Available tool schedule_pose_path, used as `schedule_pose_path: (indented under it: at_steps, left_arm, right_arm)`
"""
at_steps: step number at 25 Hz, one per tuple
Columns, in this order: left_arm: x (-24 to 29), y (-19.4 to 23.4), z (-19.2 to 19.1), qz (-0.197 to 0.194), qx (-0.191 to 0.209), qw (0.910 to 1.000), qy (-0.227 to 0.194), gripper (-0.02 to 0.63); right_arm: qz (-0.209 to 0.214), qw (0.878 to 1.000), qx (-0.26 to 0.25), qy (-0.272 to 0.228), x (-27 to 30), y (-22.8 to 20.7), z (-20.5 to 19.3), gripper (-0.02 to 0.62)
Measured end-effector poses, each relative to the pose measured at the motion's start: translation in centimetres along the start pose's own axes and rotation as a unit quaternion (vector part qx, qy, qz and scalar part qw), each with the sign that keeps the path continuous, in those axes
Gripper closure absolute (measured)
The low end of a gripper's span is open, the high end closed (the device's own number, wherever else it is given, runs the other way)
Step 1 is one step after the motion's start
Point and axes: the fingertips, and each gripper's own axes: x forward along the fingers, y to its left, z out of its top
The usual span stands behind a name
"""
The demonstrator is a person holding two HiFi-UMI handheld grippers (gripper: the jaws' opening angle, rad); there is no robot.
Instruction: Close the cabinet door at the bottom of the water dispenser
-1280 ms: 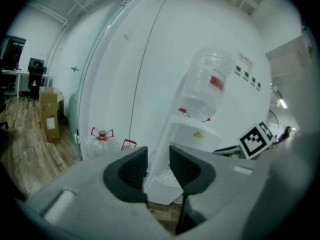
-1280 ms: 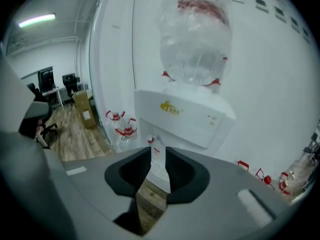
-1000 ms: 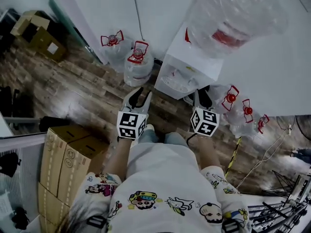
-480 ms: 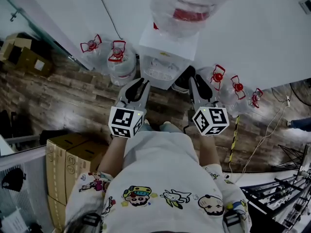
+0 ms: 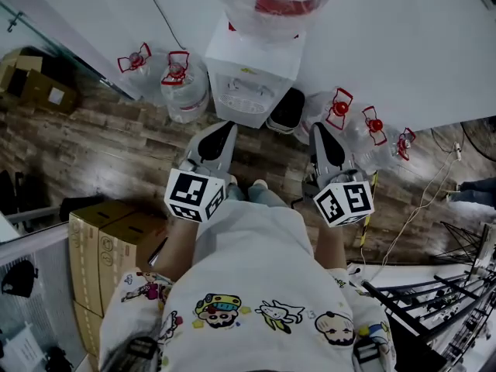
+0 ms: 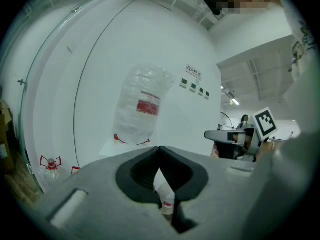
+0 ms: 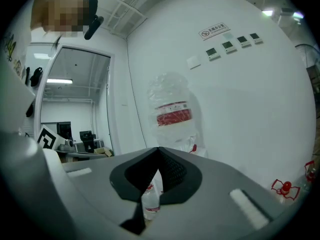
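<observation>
On the left gripper the jaws have just pressed together, empty. Just ahead, the white box-shaped water dispenser stands against the wall, its bottom door indiscernible from above. The right gripper has likewise just closed, empty.

Head cam sits high, looking steeply down behind left gripper and right gripper. Gripper cams face level along their jaws. All three share the bottle ahead of the tips.

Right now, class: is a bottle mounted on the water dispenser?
Yes, a clear red-labelled bottle sits atop the white water dispenser.
</observation>
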Motion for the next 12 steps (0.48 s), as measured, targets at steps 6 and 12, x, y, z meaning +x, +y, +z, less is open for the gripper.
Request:
schedule_pose_path:
  at_steps: [6, 12]
  left_arm:
    - [0.4, 0.8, -0.9, 0.0, 0.01, 0.9998, 0.015, 0.607]
    - [0.8, 2.2, -0.1, 0.004, 0.02, 0.9997, 0.016, 0.607]
  right_arm:
    - [-0.007, 1.0, -0.008, -0.004, 0.4, -0.5, -0.4, 0.589]
    - [-0.011, 1.0, -0.019, 0.01, 1.8, -0.6, -1.1, 0.589]
